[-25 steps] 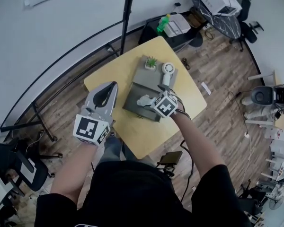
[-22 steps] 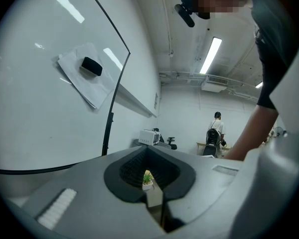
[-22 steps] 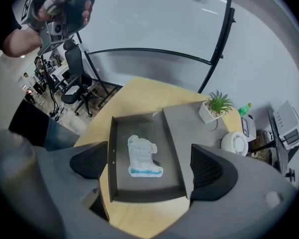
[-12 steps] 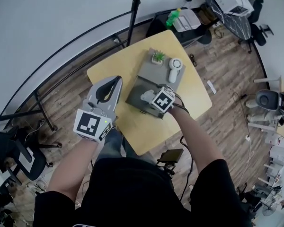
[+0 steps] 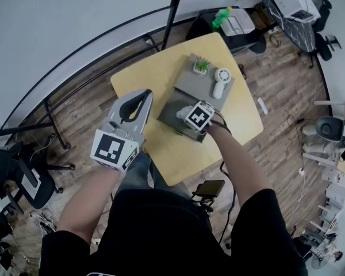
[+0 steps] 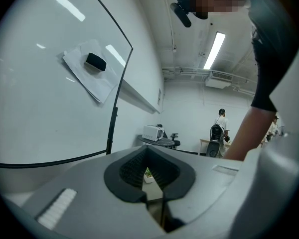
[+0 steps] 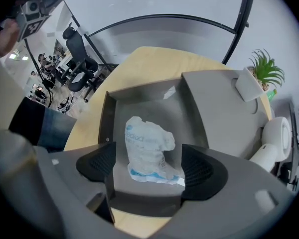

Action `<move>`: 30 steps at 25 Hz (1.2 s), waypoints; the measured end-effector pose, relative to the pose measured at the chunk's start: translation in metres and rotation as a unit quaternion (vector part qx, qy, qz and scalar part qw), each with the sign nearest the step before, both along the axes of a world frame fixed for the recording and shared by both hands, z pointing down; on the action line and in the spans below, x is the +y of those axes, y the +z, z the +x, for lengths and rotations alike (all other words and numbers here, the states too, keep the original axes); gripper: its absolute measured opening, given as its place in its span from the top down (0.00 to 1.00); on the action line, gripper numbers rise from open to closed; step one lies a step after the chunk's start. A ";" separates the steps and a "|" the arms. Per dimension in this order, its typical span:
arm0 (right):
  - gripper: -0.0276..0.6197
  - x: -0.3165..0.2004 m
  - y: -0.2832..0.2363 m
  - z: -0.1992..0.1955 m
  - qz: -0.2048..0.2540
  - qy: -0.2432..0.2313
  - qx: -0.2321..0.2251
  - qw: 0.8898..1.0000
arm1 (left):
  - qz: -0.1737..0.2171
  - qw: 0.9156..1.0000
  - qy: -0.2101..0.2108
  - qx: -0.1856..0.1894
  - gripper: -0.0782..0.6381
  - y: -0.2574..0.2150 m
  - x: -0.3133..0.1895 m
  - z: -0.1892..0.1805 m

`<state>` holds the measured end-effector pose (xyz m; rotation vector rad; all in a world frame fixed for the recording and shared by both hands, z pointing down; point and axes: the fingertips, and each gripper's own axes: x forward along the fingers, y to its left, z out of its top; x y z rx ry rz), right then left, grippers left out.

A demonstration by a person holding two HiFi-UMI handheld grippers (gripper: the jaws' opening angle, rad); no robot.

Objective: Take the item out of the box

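Right tongs (image 7: 147,166) released, pointing down into grey box (image 7: 105,128); jaws just closing either side of white packet (image 7: 148,151) lying at frame centre, pads not touching it. Left tongs (image 6: 148,153) clenched, empty.

Office with whiteboard (image 6: 40,113) and swivel chairs (image 7: 78,50)

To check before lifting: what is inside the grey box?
One crumpled white packet with blue print lies on the floor of the grey box. The rest of the floor looks bare. Whatever lies under the packet is hidden.
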<state>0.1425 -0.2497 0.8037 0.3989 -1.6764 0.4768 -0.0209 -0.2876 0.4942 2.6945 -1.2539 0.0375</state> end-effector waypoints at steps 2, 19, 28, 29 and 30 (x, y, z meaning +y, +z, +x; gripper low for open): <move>0.33 0.000 0.005 0.002 -0.004 -0.004 0.007 1.000 | -0.003 1.000 -0.002 -0.002 0.89 0.003 0.000 -0.001; 0.77 0.003 0.003 0.007 0.003 -0.026 0.032 0.999 | -0.008 1.000 0.004 0.005 0.89 0.008 0.003 0.005; 0.79 -0.004 -0.052 0.008 0.024 -0.019 0.018 0.999 | 0.009 1.000 0.023 0.011 0.89 -0.009 0.001 0.026; 0.79 -0.003 -0.059 0.008 0.024 -0.017 0.015 0.999 | 0.011 1.000 0.026 0.011 0.89 -0.011 0.002 0.029; 0.79 -0.003 -0.068 0.009 0.026 -0.016 0.013 0.999 | 0.013 0.999 0.028 0.012 0.89 -0.013 0.002 0.032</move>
